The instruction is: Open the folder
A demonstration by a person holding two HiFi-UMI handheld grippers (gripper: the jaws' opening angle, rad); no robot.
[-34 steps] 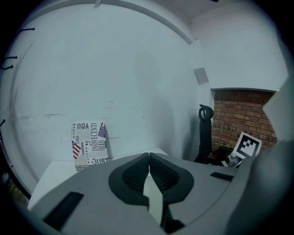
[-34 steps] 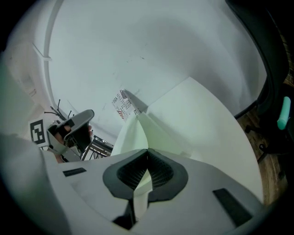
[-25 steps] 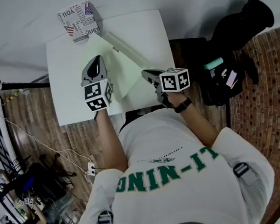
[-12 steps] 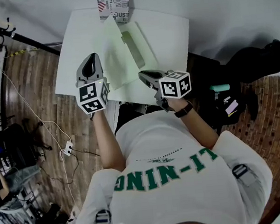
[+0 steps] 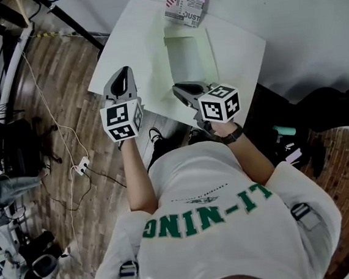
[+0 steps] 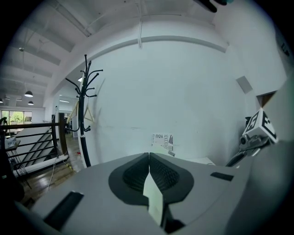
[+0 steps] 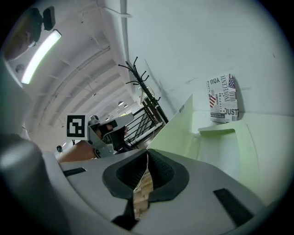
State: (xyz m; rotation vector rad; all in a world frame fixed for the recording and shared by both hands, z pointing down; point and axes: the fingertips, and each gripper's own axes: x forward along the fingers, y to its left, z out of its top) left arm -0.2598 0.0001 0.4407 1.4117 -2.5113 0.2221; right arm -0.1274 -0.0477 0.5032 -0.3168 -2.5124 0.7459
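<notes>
The pale green folder (image 5: 188, 58) lies on the white table (image 5: 239, 50). In the right gripper view its cover (image 7: 177, 126) stands tilted up beside the inner pocket (image 7: 229, 151). My right gripper (image 5: 178, 90) (image 7: 147, 155) is at the cover's near corner. A thin pale edge shows between its pads, and its jaws are starting to open. My left gripper (image 5: 121, 78) (image 6: 149, 155) is shut near the table's left front edge, apart from the folder, with nothing seen between its tips.
A printed box (image 5: 187, 3) (image 6: 162, 139) (image 7: 223, 98) stands at the table's far edge against the white wall. A black coat rack (image 6: 82, 114) stands to the left. Cables (image 5: 73, 170) lie on the wood floor at left, and a dark bag (image 5: 337, 108) at right.
The view has turned around the table and both grippers have shifted along its front edge. The folder's cover, low and slanted before, now stands further open.
</notes>
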